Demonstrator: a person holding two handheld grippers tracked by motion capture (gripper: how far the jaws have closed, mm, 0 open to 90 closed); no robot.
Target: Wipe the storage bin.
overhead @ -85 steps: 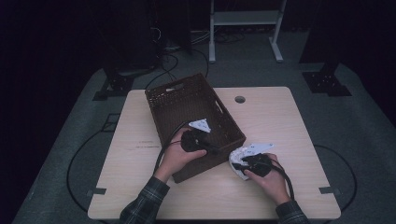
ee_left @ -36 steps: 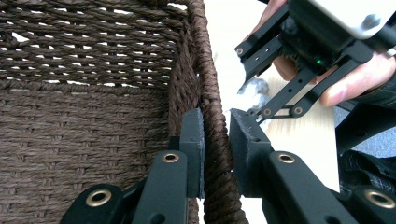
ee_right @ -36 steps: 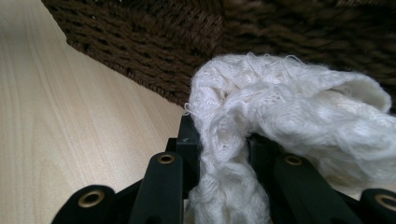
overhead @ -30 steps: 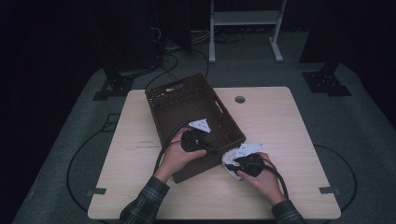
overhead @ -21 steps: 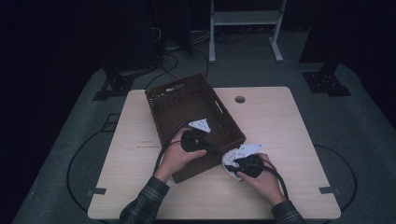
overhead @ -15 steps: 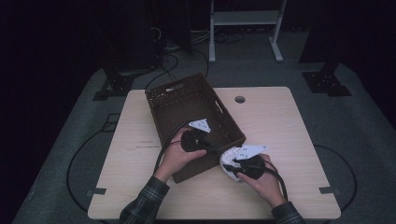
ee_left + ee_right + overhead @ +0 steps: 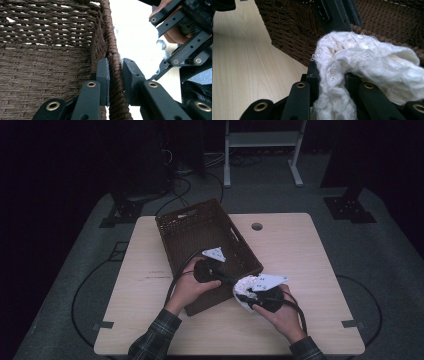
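A dark brown woven basket [image 7: 192, 232] stands slantwise on the pale wooden table [image 7: 300, 250]. My left gripper [image 7: 229, 280] is shut on the basket's rim [image 7: 113, 47] near its front corner, one pad inside the wall and one outside [image 7: 115, 65]. My right gripper [image 7: 246, 294] is shut on a white knitted cloth [image 7: 245, 286], held just outside that same corner. In the right gripper view the cloth [image 7: 364, 58] bulges up between the jaws [image 7: 332, 73] and droops right, against the basket wall [image 7: 289, 27]. The right gripper's black linkage [image 7: 178, 40] shows beyond the rim.
The person's forearms in plaid sleeves [image 7: 155, 337] come in from the table's near edge. A round cable hole [image 7: 257, 226] lies behind the basket. Black cables [image 7: 175, 275] trail from both grippers. Beyond the table stand a white frame [image 7: 260, 150] and dark stands.
My right gripper has carried the white cloth left and a little up, from open table to the basket's front corner. The left gripper has kept its hold on the rim.
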